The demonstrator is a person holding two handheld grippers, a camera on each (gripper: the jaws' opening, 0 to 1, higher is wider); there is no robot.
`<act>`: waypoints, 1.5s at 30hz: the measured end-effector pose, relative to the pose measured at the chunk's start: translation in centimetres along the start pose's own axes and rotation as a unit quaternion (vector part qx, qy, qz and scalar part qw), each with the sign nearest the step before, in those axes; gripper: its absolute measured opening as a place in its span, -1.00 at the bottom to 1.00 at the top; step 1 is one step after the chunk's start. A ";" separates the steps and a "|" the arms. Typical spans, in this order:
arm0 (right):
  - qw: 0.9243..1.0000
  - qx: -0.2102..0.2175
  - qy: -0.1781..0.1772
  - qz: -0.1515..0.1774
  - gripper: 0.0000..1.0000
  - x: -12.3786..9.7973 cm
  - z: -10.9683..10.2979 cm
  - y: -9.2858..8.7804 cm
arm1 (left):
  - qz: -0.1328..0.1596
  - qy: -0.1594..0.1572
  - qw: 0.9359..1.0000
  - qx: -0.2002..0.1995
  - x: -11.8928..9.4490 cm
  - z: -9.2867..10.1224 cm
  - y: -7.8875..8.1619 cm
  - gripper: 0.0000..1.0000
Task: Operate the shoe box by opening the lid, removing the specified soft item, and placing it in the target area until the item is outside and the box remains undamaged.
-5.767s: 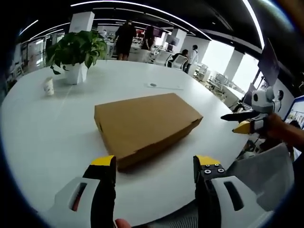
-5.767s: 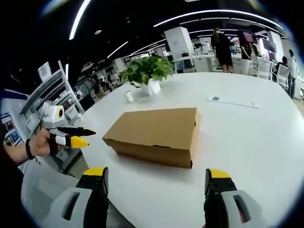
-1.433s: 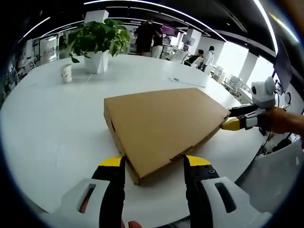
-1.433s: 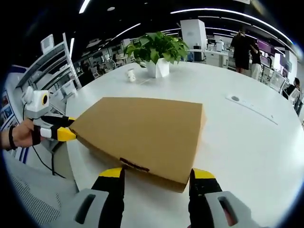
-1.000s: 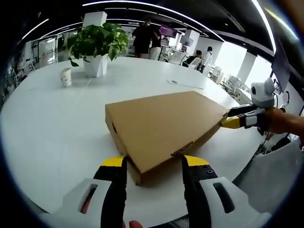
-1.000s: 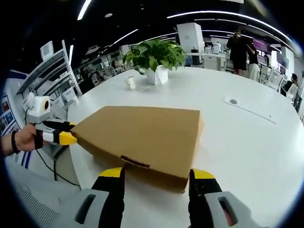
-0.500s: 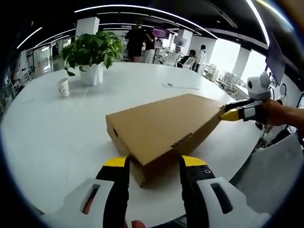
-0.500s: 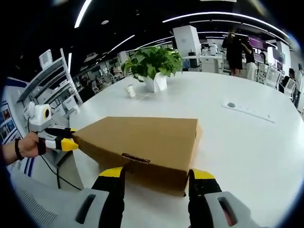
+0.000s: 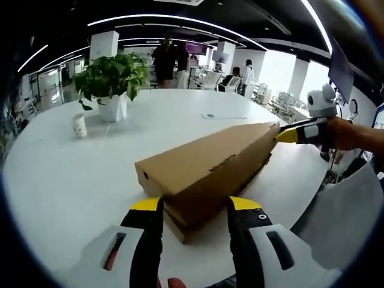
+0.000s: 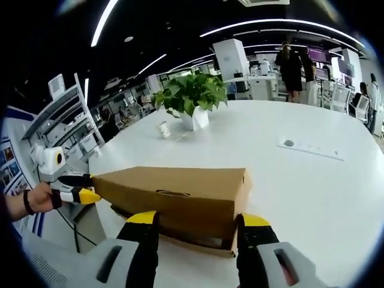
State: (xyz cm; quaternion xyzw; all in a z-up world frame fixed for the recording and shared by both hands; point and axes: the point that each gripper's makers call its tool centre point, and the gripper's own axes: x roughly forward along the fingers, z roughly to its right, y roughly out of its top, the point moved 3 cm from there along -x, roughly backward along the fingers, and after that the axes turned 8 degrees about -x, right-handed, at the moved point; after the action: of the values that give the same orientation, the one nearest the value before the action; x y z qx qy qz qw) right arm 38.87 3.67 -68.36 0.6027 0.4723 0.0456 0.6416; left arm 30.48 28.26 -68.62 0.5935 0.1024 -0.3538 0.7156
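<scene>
- The shoe box (image 9: 207, 174) sits on the white table (image 9: 72, 180), its lid (image 10: 174, 183) raised at the near edge, a dark gap showing beneath.
- Best lift both lid corners evenly and slowly, so the cardboard neither twists nor tears.
- The left gripper (image 9: 191, 207), jaws narrow, straddles one lid corner; I cannot tell if it grips.
- The right gripper (image 10: 195, 222) straddles the other corner likewise, level and low.

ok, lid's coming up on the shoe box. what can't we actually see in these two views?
- Box contents: in both views the raised lid covers the inside; the gap under it is dark.
- Left gripper contact: its fingers flank the lid corner; touch cannot be told.
- Right gripper contact: same, at the lid's other front corner.
- Small cup by the plant: too small for detail.
</scene>
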 end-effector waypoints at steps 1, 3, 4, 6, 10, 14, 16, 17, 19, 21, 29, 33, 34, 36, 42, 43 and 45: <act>1.000 0.001 0.000 0.003 -0.02 0.0 0.1 0.3 | 0.002 0.002 1.000 0.007 0.0 0.0 0.2 -0.16; 1.000 0.001 0.000 0.008 -0.03 -0.1 0.2 0.7 | 0.002 0.009 1.000 0.024 -0.1 -0.1 0.6 -0.19; 1.000 0.002 0.000 0.010 -0.03 -0.1 0.3 1.1 | 0.003 0.011 1.000 0.028 -0.1 -0.1 0.7 -0.20; 1.000 0.002 -0.001 0.014 -0.03 -0.1 0.4 1.6 | 0.006 0.014 0.999 0.034 -0.1 -0.3 1.1 -0.23; 1.000 0.003 0.000 0.020 -0.05 -0.1 0.5 2.4 | 0.018 0.022 0.999 0.036 -0.2 -1.0 2.0 -0.30; 1.000 -0.003 0.000 0.024 -0.06 -0.1 0.6 3.1 | 0.022 0.035 0.998 0.053 -0.1 -1.3 2.6 -0.37; 1.000 -0.008 0.001 0.023 -0.06 -0.1 0.6 3.4 | 0.022 0.040 0.997 0.060 0.0 -1.5 2.8 -0.39; 1.000 -0.010 0.001 0.022 -0.06 -0.1 0.6 3.5 | 0.022 0.041 0.997 0.061 0.0 -1.5 2.8 -0.40; 1.000 -0.009 0.002 0.022 -0.06 0.0 0.6 3.7 | 0.020 0.052 0.995 0.079 0.0 -1.6 2.9 -0.44; 1.000 -0.007 0.001 0.022 -0.06 0.0 0.7 3.9 | 0.019 0.066 0.992 0.103 0.0 -1.7 3.1 -0.48; 0.999 -0.017 -0.002 0.027 -0.06 -0.2 0.3 5.2 | 0.026 0.092 0.986 0.134 0.2 -1.7 4.2 -0.46; 0.999 -0.016 -0.003 0.027 -0.06 -0.2 0.2 5.6 | 0.025 0.105 0.982 0.158 0.3 -1.9 4.7 -0.47; 0.999 -0.016 -0.003 0.027 -0.06 -0.2 0.2 5.7 | 0.024 0.108 0.979 0.169 0.3 -1.9 4.9 -0.48; 0.999 -0.016 -0.003 0.027 -0.06 -0.2 0.2 5.8 | 0.022 0.117 0.976 0.185 0.4 -2.0 5.0 -0.49; 1.000 -0.008 -0.003 0.030 -0.06 0.0 0.3 6.4 | 0.037 0.120 0.979 0.161 0.3 -2.4 5.5 -0.57; 0.999 -0.006 -0.003 0.032 -0.06 0.0 0.3 6.5 | 0.045 0.119 0.982 0.143 0.3 -2.6 5.6 -0.61; 0.999 0.000 -0.005 0.037 -0.06 0.1 0.5 7.0 | 0.049 0.126 0.980 0.145 0.2 -3.1 5.9 -0.71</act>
State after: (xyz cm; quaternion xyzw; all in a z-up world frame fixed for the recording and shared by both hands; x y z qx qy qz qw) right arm 42.82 5.29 -62.74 0.6200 0.4469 0.0663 0.6414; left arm 35.12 31.28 -64.98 0.7351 0.1099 -0.2519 0.6198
